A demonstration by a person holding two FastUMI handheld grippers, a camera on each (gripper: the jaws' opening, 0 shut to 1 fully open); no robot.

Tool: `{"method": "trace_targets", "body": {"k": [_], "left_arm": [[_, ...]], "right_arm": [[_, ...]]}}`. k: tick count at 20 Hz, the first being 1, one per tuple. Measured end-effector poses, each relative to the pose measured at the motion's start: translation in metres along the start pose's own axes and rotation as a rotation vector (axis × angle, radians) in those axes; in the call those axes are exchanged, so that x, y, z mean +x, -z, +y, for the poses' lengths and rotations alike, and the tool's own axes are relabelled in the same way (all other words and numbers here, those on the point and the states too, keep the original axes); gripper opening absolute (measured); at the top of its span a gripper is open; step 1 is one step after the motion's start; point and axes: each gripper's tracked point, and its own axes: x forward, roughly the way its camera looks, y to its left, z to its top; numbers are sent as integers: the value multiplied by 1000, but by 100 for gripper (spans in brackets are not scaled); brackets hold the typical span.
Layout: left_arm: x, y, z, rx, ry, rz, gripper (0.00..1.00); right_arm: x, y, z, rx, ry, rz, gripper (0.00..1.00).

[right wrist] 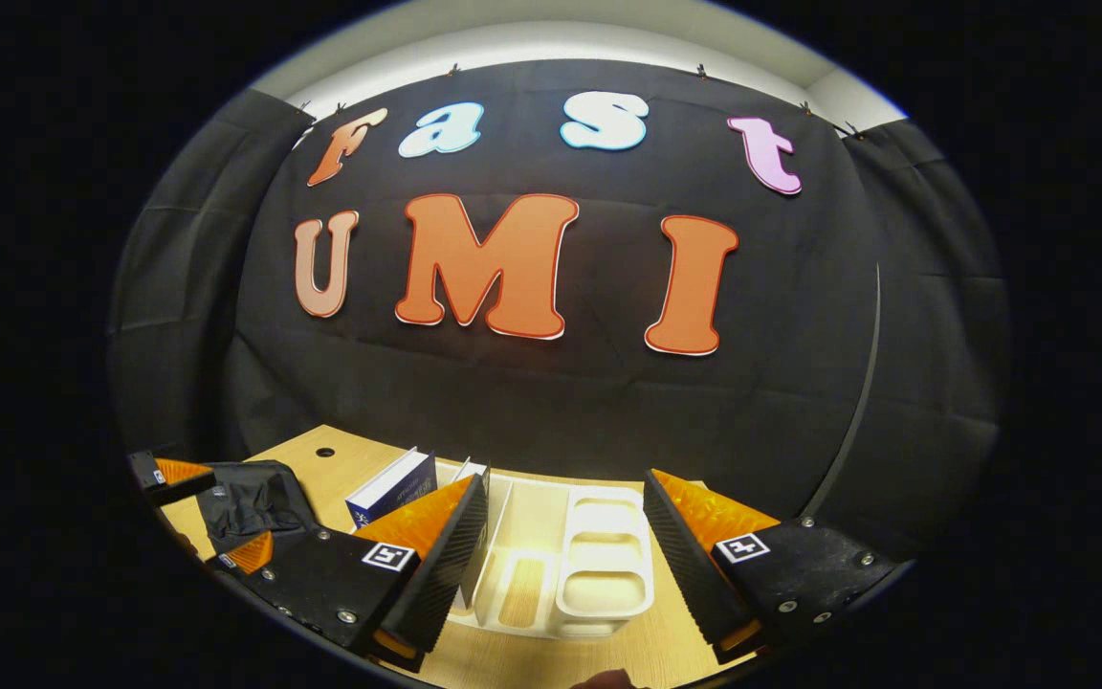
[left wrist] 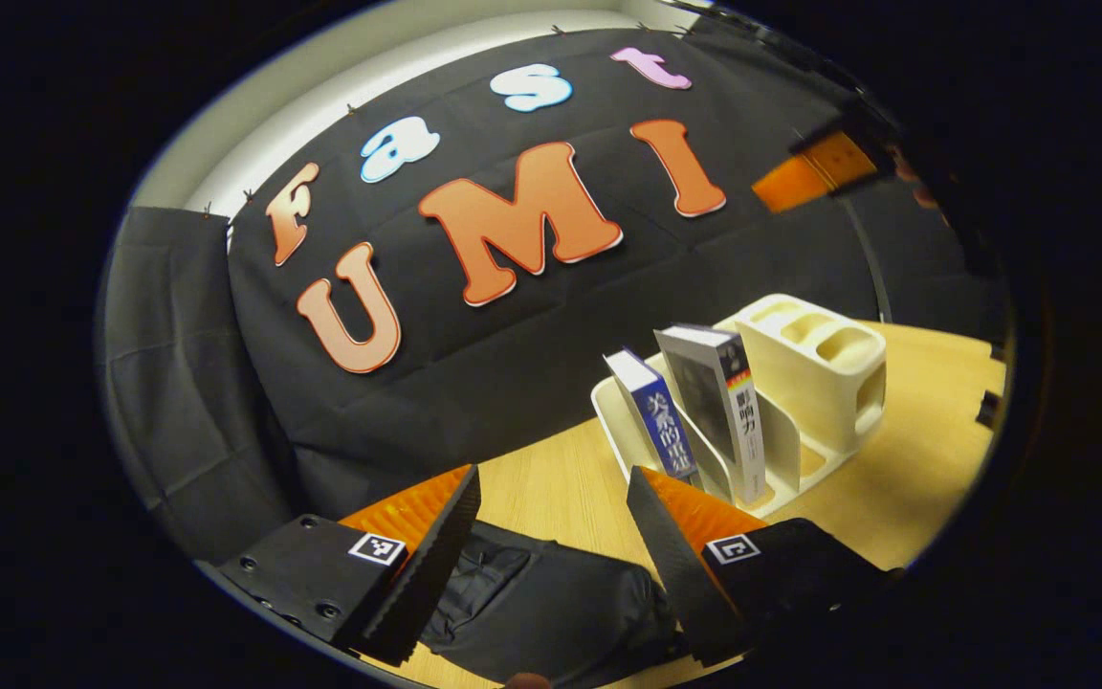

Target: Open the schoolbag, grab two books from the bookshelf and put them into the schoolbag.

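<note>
A black schoolbag [left wrist: 551,603] lies on the wooden table, low between the spread fingers of my open left gripper [left wrist: 553,483]. A white bookshelf [left wrist: 814,383] stands to the right of it, holding a blue book [left wrist: 658,416] and a grey-and-white book [left wrist: 718,411], both leaning upright. My right gripper [right wrist: 565,488] hangs open above the bookshelf [right wrist: 599,574], nothing between its fingers. The blue book [right wrist: 393,488] sits left of it, and the second book [right wrist: 471,469] is partly hidden behind its left finger. The schoolbag [right wrist: 250,498] lies far left.
The bookshelf's right end has several empty cup-like compartments [right wrist: 604,560]. A round cable hole [right wrist: 324,451] sits in the tabletop [left wrist: 895,498] near the back. The booth's black cloth wall stands close behind the shelf. A finger [left wrist: 814,172] of the right gripper shows high at the right.
</note>
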Motion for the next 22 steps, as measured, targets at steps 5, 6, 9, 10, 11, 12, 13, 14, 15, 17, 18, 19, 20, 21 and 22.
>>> {"method": "trace_targets", "body": {"k": [5,6,9,10,11,12,13,14,15,17,18,19,20,21,22], "left_arm": [[-16,27,12,154,32,111,98],[-19,32,14,173,40,132,98],[-26,45,20,224,42,203,98],[-31,49,22,240,43,223,98],[-34,52,23,252,45,241,98],[-35,56,23,261,47,259,98],[-36,59,24,272,44,271,98],[-37,63,25,279,46,288,98],[-39,64,26,285,47,294,98],[-42,72,29,303,42,327,98],[-45,73,31,311,36,336,98],[-46,74,35,325,20,348,99],[-47,75,38,337,8,347,99],[-46,74,42,353,-11,351,98],[-46,75,46,361,-28,347,98]], "right_arm": [[3,4,-4,-5,-18,0,98],[2,6,-5,-6,-22,3,98],[3,8,-8,-6,-30,6,98],[2,8,-9,-6,-29,3,98],[2,8,-11,-7,-29,5,98],[3,10,-12,-5,-31,10,98],[3,11,-13,-1,-32,11,98],[3,11,-15,2,-32,12,98],[3,10,-16,5,-31,10,98],[2,7,-17,18,-31,0,98],[1,8,-16,22,-34,-2,98],[2,8,-17,21,-36,-1,98],[1,8,-16,17,-36,-2,98],[0,8,-16,12,-35,-3,98],[0,8,-16,11,-38,-2,98]]}}
